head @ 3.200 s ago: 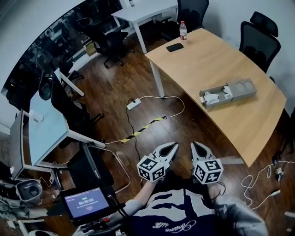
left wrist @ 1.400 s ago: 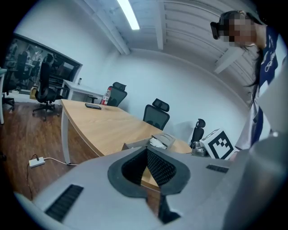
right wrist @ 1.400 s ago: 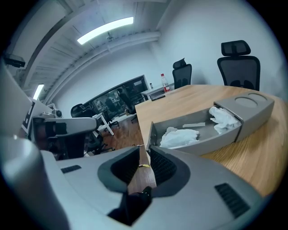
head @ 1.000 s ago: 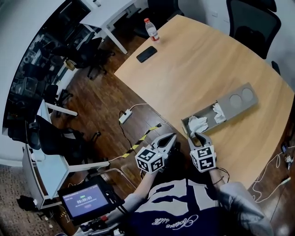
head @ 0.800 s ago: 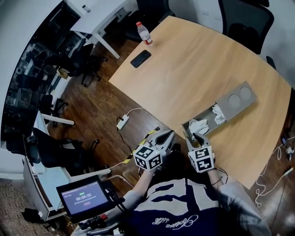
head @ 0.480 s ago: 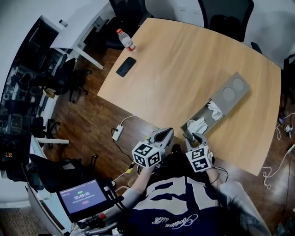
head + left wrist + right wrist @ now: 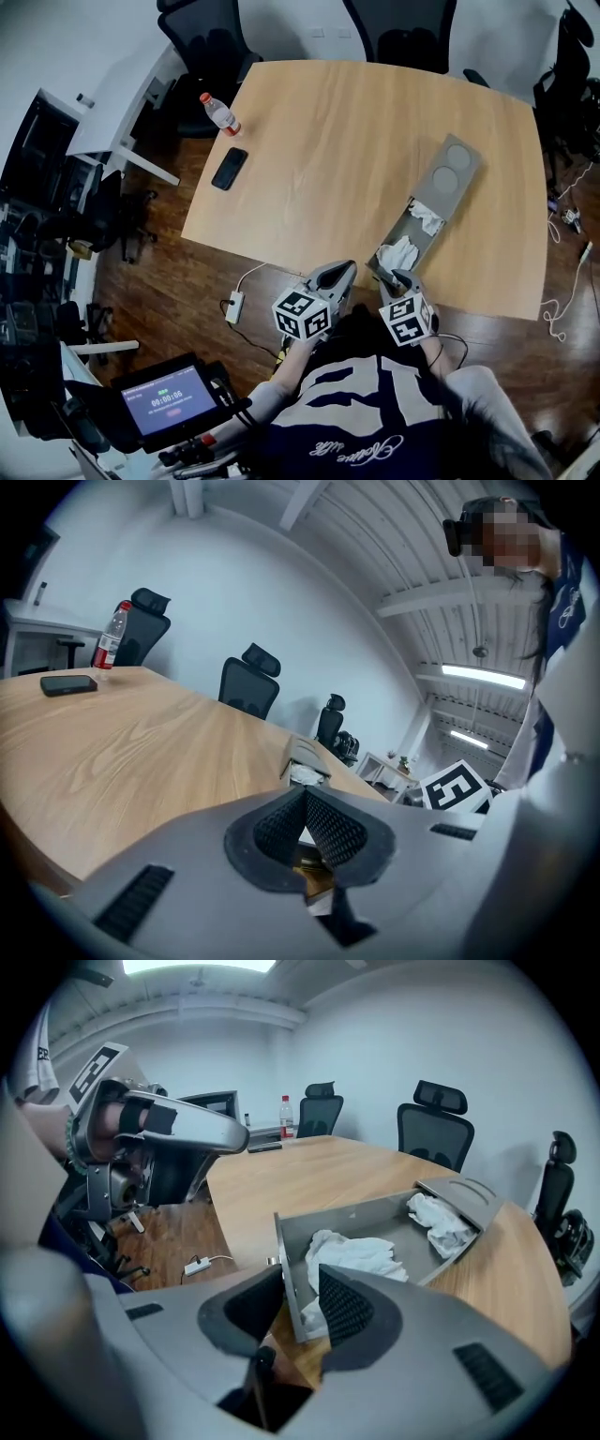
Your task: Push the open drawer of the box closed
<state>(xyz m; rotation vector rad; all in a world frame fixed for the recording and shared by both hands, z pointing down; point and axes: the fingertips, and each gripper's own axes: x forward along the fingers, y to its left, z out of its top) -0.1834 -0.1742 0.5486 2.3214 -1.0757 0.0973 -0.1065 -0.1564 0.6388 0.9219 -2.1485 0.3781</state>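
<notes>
Contact stage, by the look of it, with the push itself not yet begun. Found the box [image 7: 450,172] lying on the right part of the table [image 7: 328,141], its drawer [image 7: 287,1251] drawn out toward the near edge and holding two crumpled white cloths [image 7: 398,253]. Saw the right tongs [image 7: 398,276] narrowly parted and set astride the drawer's front wall, one pad outside and one inside by the nearer cloth; contact with the wall not certain. Saw the left tongs [image 7: 337,272] pressed together on nothing, held off the near edge just left of the drawer, apparently idle. Judged the drawer to be out for most of its length, so nearly all of the travel yet to cover. Needed next, most likely: a steady push on the front wall along the drawer's own line, away toward the far right and into the box, kept square to avoid skewing the drawer or sliding the whole box across the table. Possibly also a brace on the box from the left tongs.
</notes>
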